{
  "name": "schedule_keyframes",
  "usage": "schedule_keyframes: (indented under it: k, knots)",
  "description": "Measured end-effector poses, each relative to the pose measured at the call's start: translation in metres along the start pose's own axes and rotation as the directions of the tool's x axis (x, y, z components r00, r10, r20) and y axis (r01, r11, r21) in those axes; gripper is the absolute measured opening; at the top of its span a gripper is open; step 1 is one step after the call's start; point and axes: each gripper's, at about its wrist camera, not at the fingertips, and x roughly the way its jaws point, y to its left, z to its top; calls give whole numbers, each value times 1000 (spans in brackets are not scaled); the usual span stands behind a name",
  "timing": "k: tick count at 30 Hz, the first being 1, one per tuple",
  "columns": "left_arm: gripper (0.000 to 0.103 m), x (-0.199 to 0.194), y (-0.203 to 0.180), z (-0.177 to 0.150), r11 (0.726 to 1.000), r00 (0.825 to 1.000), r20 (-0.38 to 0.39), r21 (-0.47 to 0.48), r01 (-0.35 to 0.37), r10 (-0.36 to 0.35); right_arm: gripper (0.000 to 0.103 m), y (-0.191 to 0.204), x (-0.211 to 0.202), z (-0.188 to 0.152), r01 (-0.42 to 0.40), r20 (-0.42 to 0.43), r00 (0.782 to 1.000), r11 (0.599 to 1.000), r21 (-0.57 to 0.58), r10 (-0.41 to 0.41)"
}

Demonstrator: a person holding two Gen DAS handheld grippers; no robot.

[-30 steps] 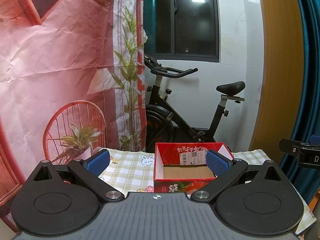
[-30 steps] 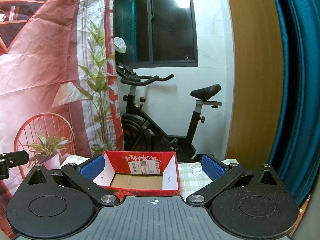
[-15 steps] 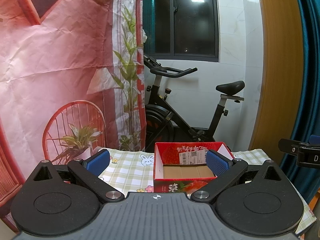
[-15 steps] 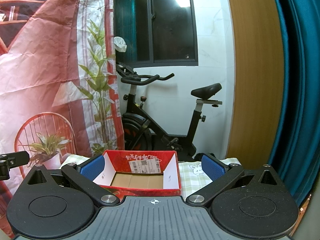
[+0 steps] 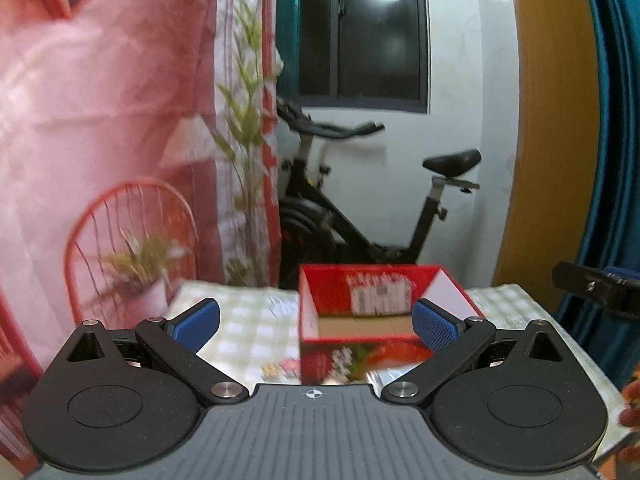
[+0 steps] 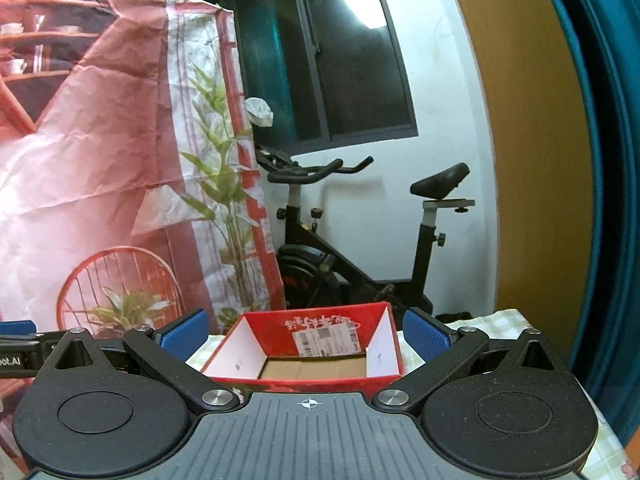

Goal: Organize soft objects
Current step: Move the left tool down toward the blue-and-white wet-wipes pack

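Both grippers are spread wide and empty. The red box (image 6: 316, 350) sits open on the checked tabletop (image 5: 248, 320), straight ahead between the right gripper (image 6: 306, 334) fingers, and ahead but toward the right finger of the left gripper (image 5: 316, 322). No soft objects show, so which hand is nearer cannot be told.

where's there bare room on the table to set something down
The checked cloth to the left of the red box is bare, back to the far table edge. A narrower strip of cloth lies right of the box. Inside, the box shows only its cardboard floor. Both grippers, left and right, hang open.
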Motion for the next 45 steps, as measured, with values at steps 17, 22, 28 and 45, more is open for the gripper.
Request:
schedule_keyframes:
  k: [17,22,28,45]
  knots:
    - [103,55,5,-57,1000,991,-134,-6,-8,7,103,-18,38,-75,65,-163,985,997,36,-58]
    - [103,70,-1,-71,1000,988,-155,17,-16,18,103,-29,52,-98,117,-231,967,992,40,-105]
    - [103,92,-4,-85,1000,978,-209,-20,11,-15,103,-35,70,-117,89,-296,951,996,4,-84]
    - [101,130,-14,-103,998,946,-317,-45,48,-60,102,-39,99,-141,-10,-377,926,998,-66,-15]
